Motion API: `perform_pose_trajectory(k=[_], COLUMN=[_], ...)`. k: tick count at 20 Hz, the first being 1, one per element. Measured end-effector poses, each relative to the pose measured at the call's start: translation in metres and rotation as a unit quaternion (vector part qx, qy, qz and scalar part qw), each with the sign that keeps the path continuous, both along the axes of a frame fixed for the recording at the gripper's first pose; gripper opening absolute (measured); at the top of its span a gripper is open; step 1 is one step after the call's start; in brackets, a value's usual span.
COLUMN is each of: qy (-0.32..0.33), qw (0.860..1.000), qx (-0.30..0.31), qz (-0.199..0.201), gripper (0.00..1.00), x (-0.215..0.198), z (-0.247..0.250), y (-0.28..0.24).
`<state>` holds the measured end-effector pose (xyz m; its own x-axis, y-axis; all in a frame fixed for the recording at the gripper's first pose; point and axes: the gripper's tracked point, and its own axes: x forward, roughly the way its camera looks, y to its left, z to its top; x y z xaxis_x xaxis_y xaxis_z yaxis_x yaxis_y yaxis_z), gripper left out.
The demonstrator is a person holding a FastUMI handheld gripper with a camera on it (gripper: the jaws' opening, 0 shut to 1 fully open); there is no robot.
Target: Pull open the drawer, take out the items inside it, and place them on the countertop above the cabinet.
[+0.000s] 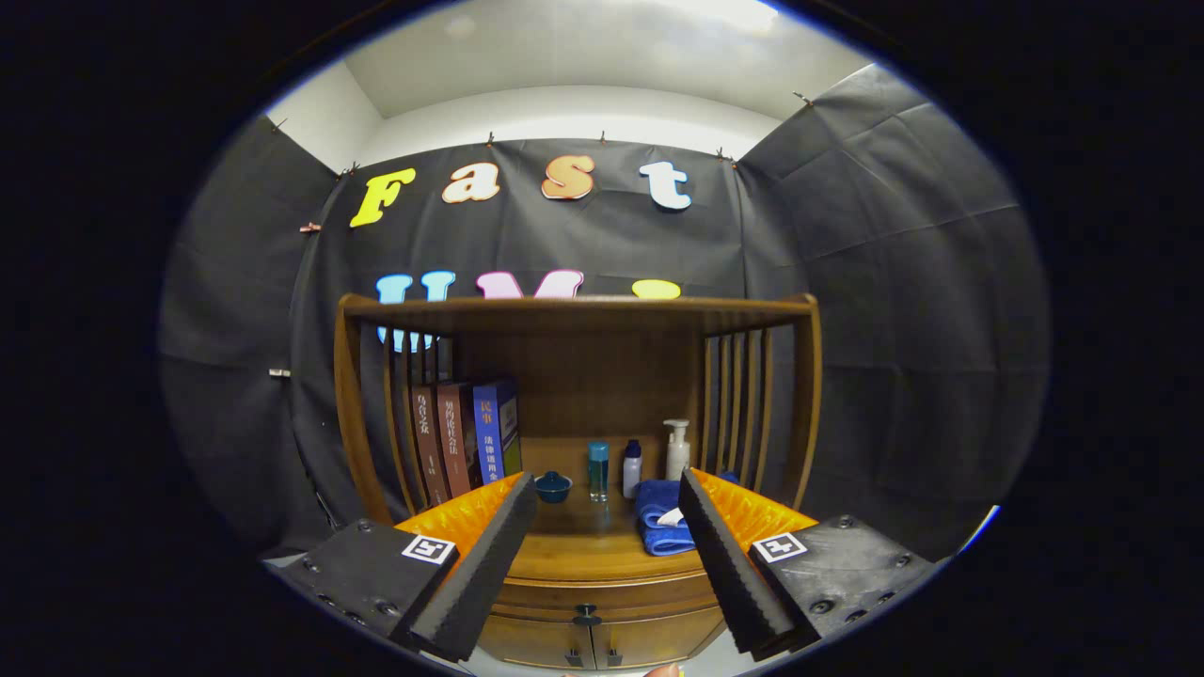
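A wooden cabinet stands ahead with its drawer (602, 613) closed, a small dark knob (586, 618) at the middle of the drawer front. The countertop (583, 550) lies above it, under a shelf frame. My gripper (607, 564) is open, fingers spread wide with nothing between them. The drawer front and knob sit between the fingers, some way ahead. What is inside the drawer is hidden.
On the countertop stand three books (468, 442) at the left, a small blue bowl (553, 486), a blue-capped bottle (598, 470), a small white bottle (632, 470), a pump bottle (677, 449) and a folded blue towel (661, 528). Two cupboard doors (593, 651) sit below the drawer.
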<state>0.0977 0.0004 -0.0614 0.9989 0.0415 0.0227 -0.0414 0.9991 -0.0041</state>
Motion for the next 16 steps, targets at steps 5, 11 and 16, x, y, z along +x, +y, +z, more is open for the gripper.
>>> perform_pose_trajectory(k=[5,11,16], qy=[0.034,0.065,0.109], qw=[0.999,0.997,0.993], qx=[0.007,0.000,0.013], qz=[0.020,0.033,0.036], gripper=[0.99,0.99,0.99], x=[0.027,0.048,0.056], z=[-0.082,-0.172,-0.234], y=[0.010,0.018,0.021])
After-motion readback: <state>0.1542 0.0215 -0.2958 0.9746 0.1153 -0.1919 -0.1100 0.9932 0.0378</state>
